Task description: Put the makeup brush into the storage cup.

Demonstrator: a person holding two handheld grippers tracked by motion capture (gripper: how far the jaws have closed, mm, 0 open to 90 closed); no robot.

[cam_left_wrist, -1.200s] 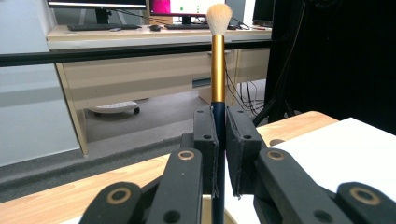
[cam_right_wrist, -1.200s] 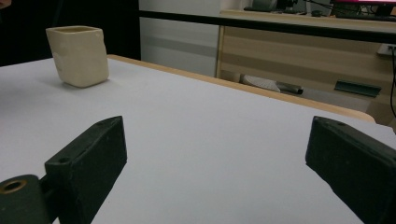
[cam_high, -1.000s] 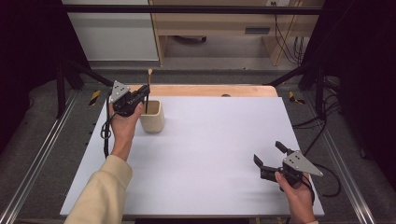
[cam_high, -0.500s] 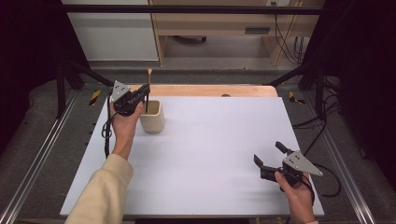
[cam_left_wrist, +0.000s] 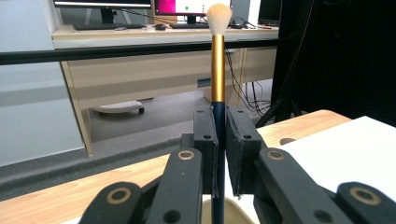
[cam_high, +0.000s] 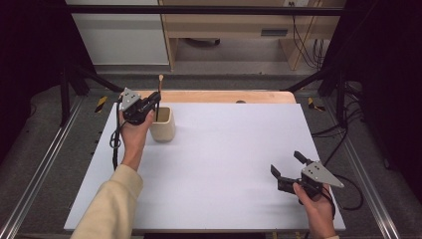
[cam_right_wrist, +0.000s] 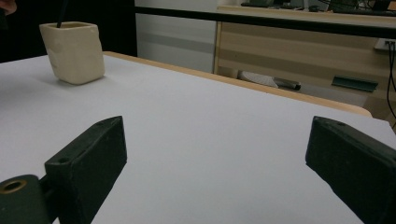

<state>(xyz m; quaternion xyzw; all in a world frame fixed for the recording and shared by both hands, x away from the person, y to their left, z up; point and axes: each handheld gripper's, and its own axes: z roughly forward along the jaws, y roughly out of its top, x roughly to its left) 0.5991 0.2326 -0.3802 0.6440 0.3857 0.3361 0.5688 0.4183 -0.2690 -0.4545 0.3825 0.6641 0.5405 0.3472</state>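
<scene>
Brush (cam_high: 159, 94) stands upright at the counter's far left corner in the high view, its long axis vertical, bristles up, lower end down inside the cream cup (cam_high: 163, 124). The left gripper (cam_high: 149, 104) reaches in level from the left edge side and its jaws are clenched on the dark handle just above the cup's rim. The right gripper (cam_high: 286, 167) hovers near the counter's (cam_high: 239, 149) near right corner, well apart from cup and brush, jaws spread and holding nothing. The left hand (cam_high: 133, 134) is plainly the nearer one; the right has no part in this.

In the left gripper view, the brush (cam_left_wrist: 217, 70) rises straight between the two black pads, gold ferrule and pale bristle tip above them, navy handle pinched between them and running on down toward the cup's rim (cam_left_wrist: 233, 207) at the bottom edge. Grip sits low on the handle, so the brush lies along the line a straight lift or a straight lowering would follow.

In the right gripper view, the jaws stand wide with bare white counter (cam_right_wrist: 210, 140) between them. The cup (cam_right_wrist: 72, 51) sits far off toward the upper left, a dark sliver of handle (cam_right_wrist: 60, 18) showing above its rim.
</scene>
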